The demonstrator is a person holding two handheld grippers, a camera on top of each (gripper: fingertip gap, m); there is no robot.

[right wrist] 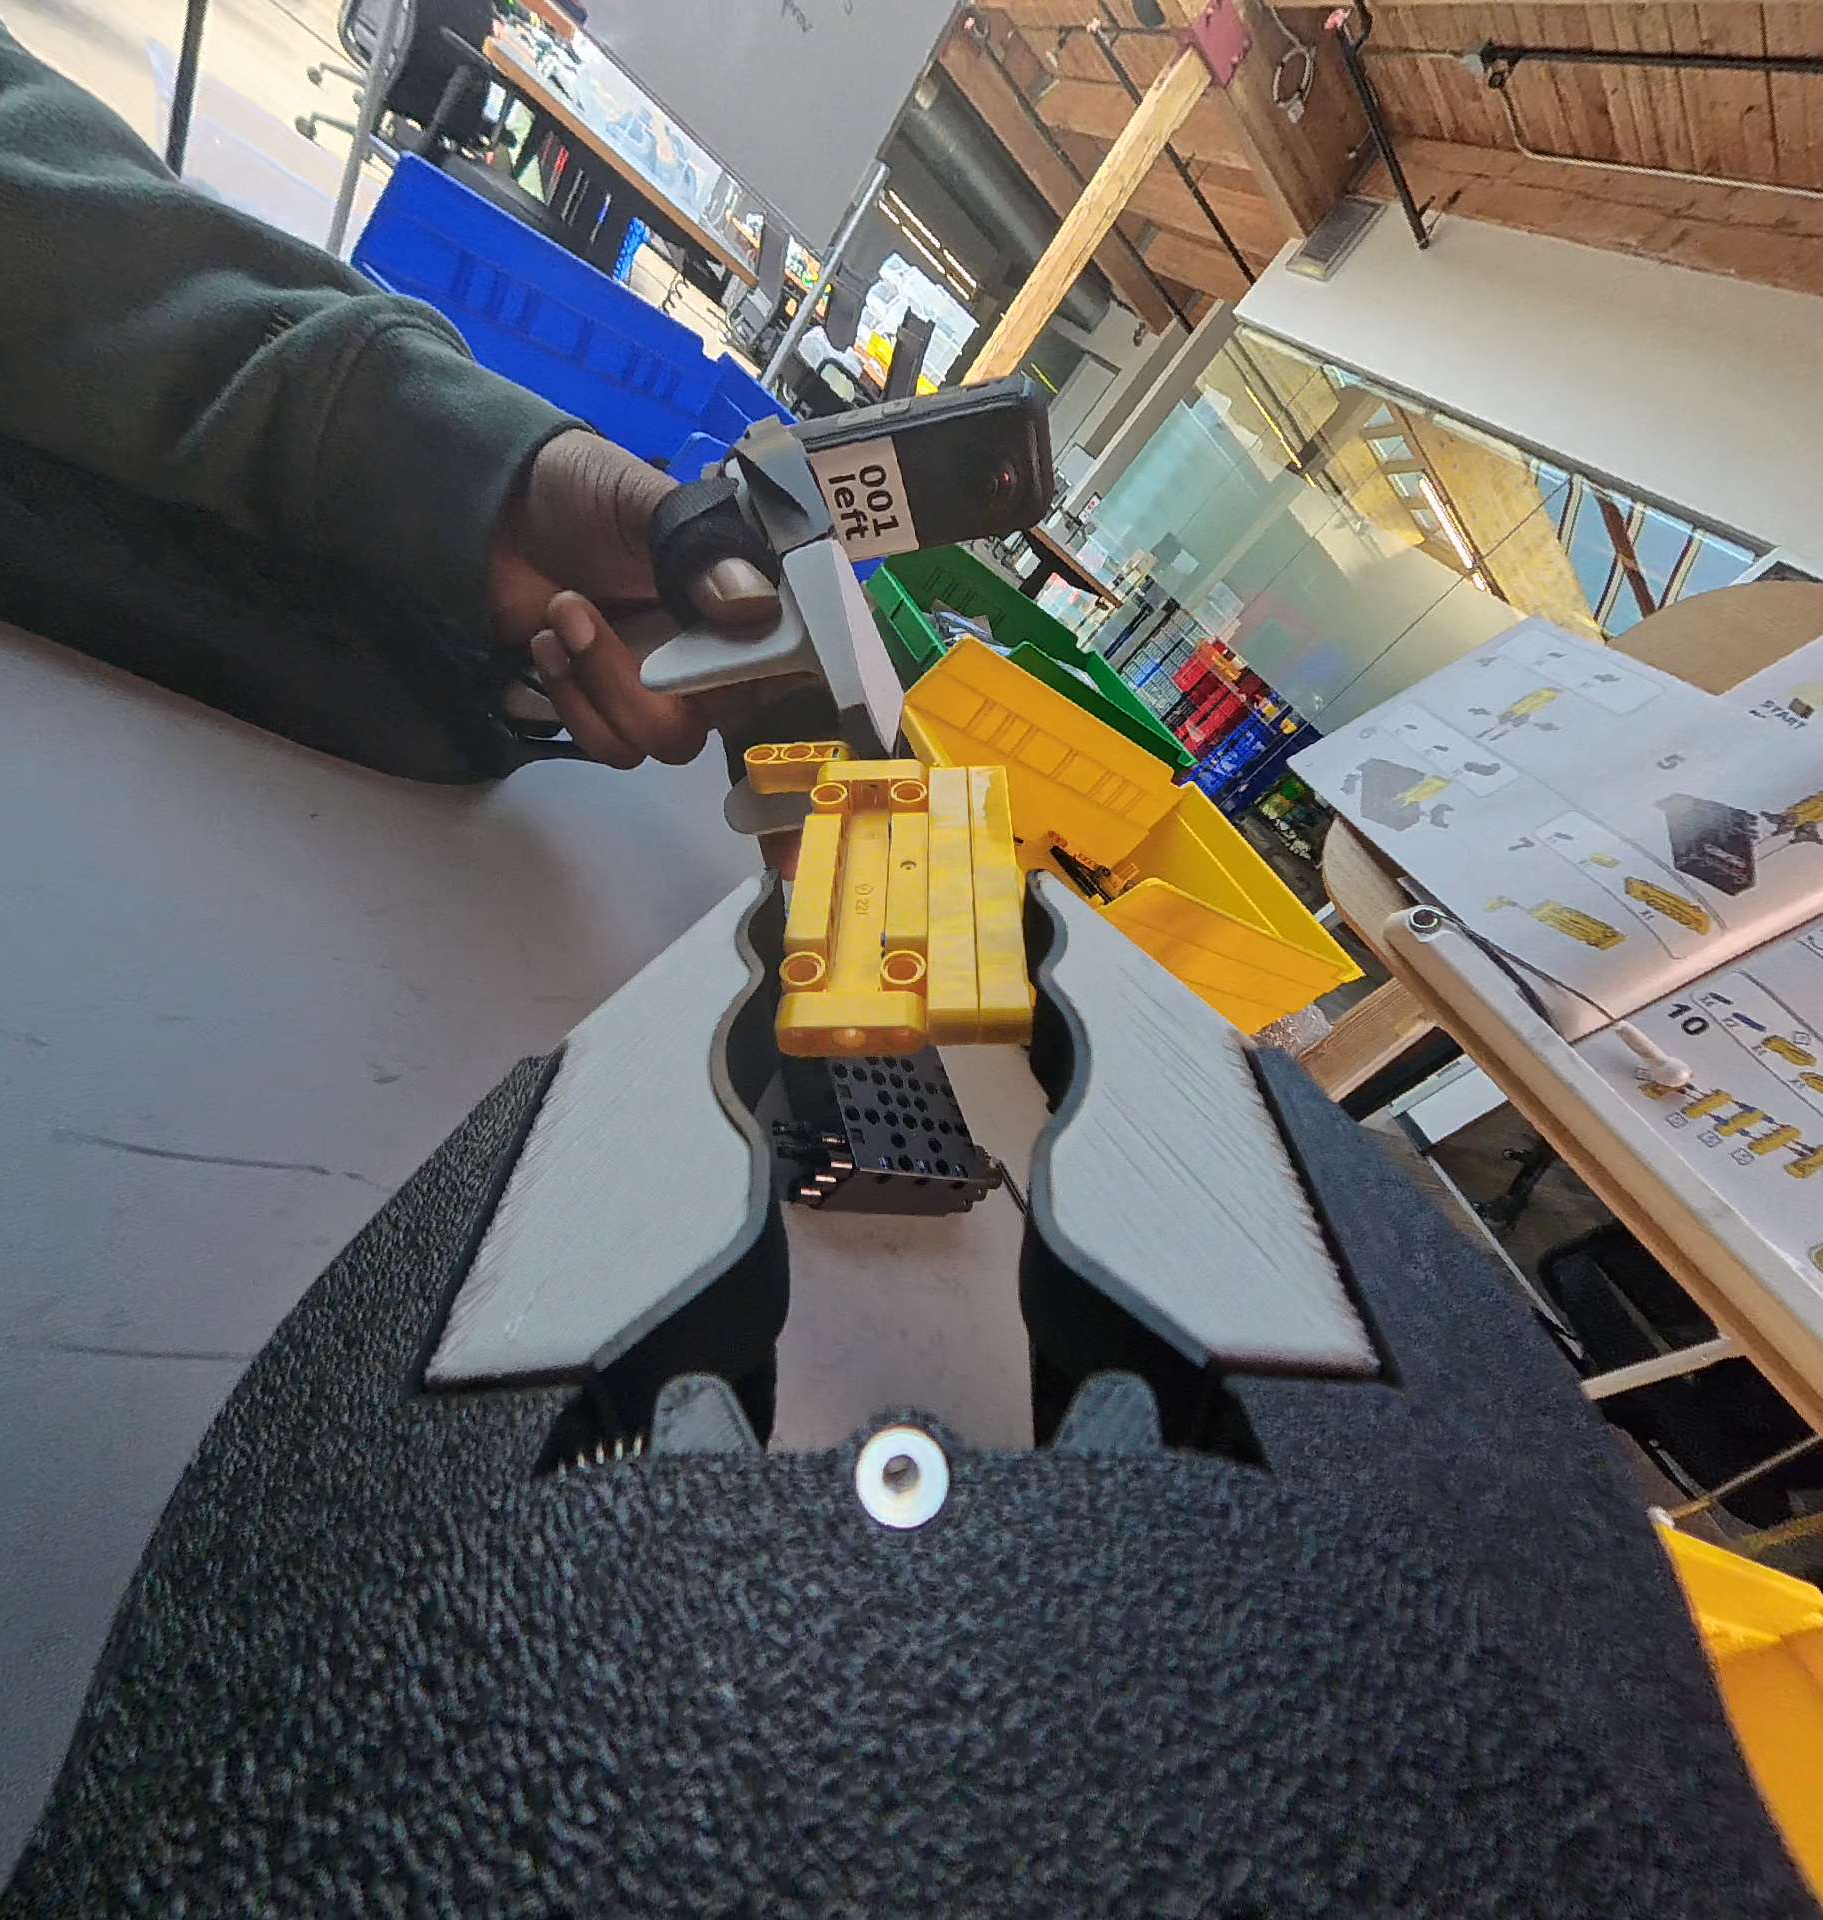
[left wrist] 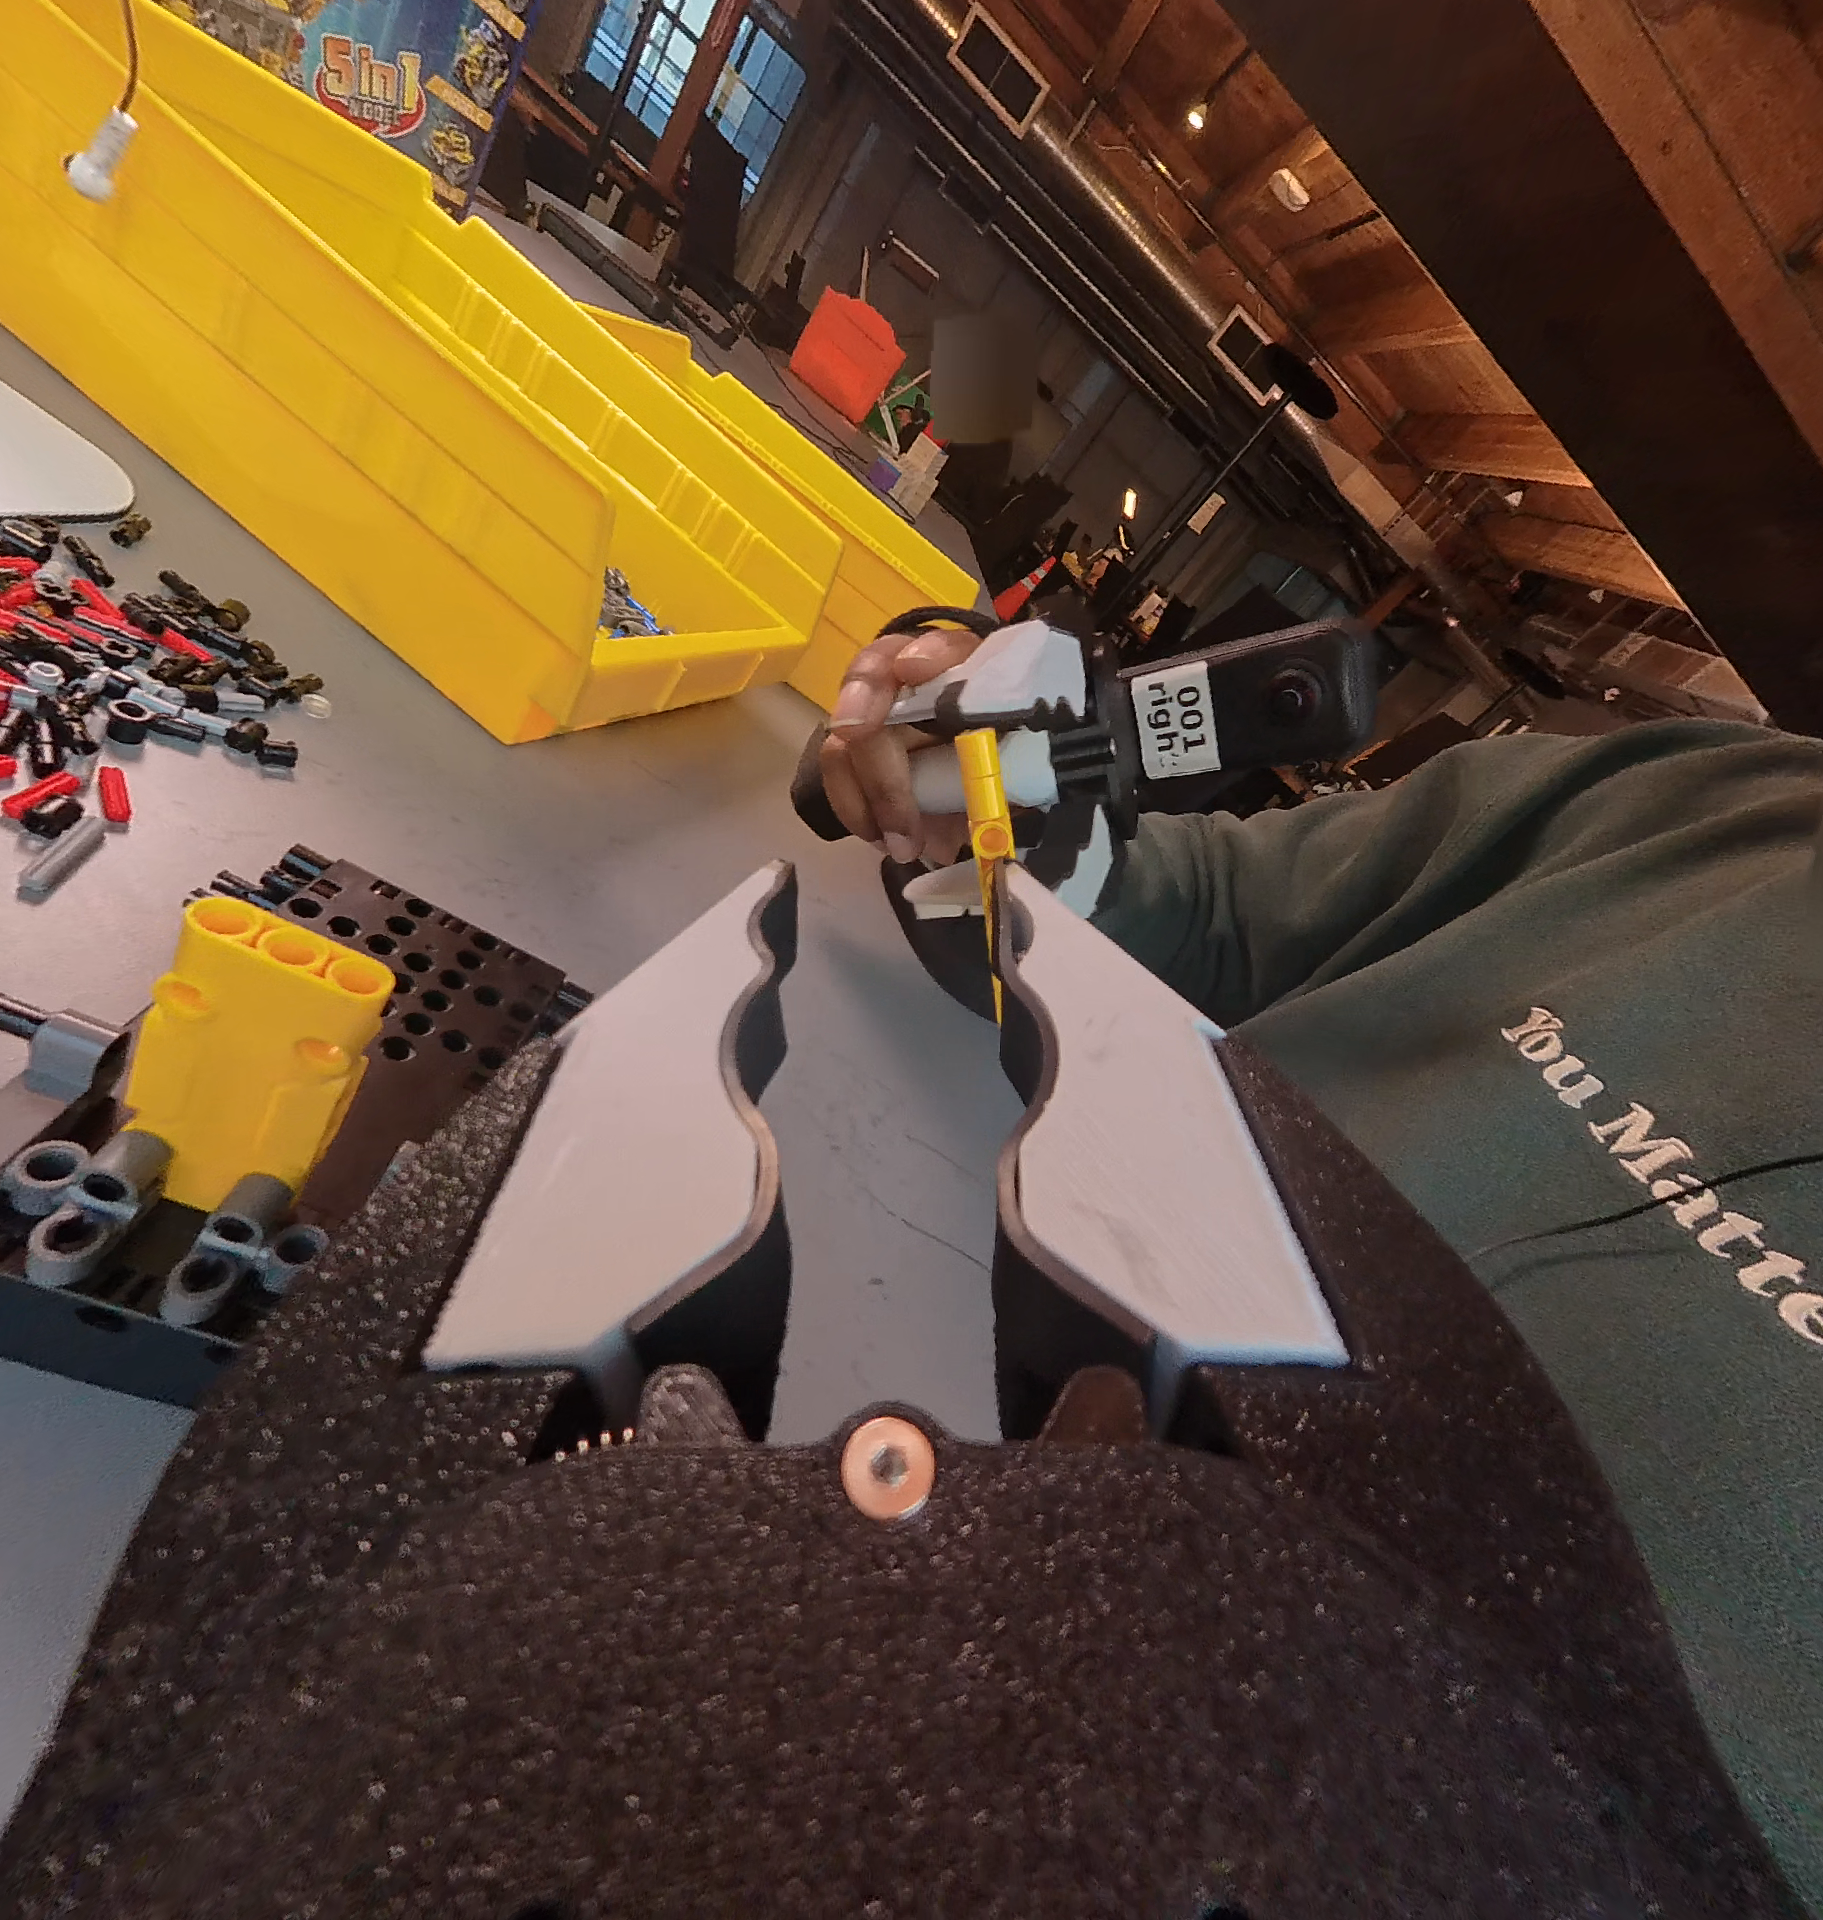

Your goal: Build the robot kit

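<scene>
Grey tabletop in a timber-ceilinged workshop carries all the parts shown.

Right gripper: jaws closed on a yellow panel piece, clamped by its long edges between the two grey fingers. In the left wrist view the same panel appears edge-on as a thin yellow strip at 12 o'clock, held upright.

Left gripper: jaws moderately open and holding nothing; its right fingertip stands just beside the edge-on panel, and contact cannot be judged.

At 9 o'clock of the left gripper sits a black perforated frame assembly bearing a yellow three-hole block and grey connectors. In the right wrist view the frame lies beneath the held panel.

At 10 o'clock, a loose scatter of red, black and grey pins. At 11 o'clock, yellow storage bins; behind them, a printed toy box.

At 3 o'clock of the right gripper, an open instruction booklet rests on a slanted stand. Blue bin and green bin lie beyond.
</scene>
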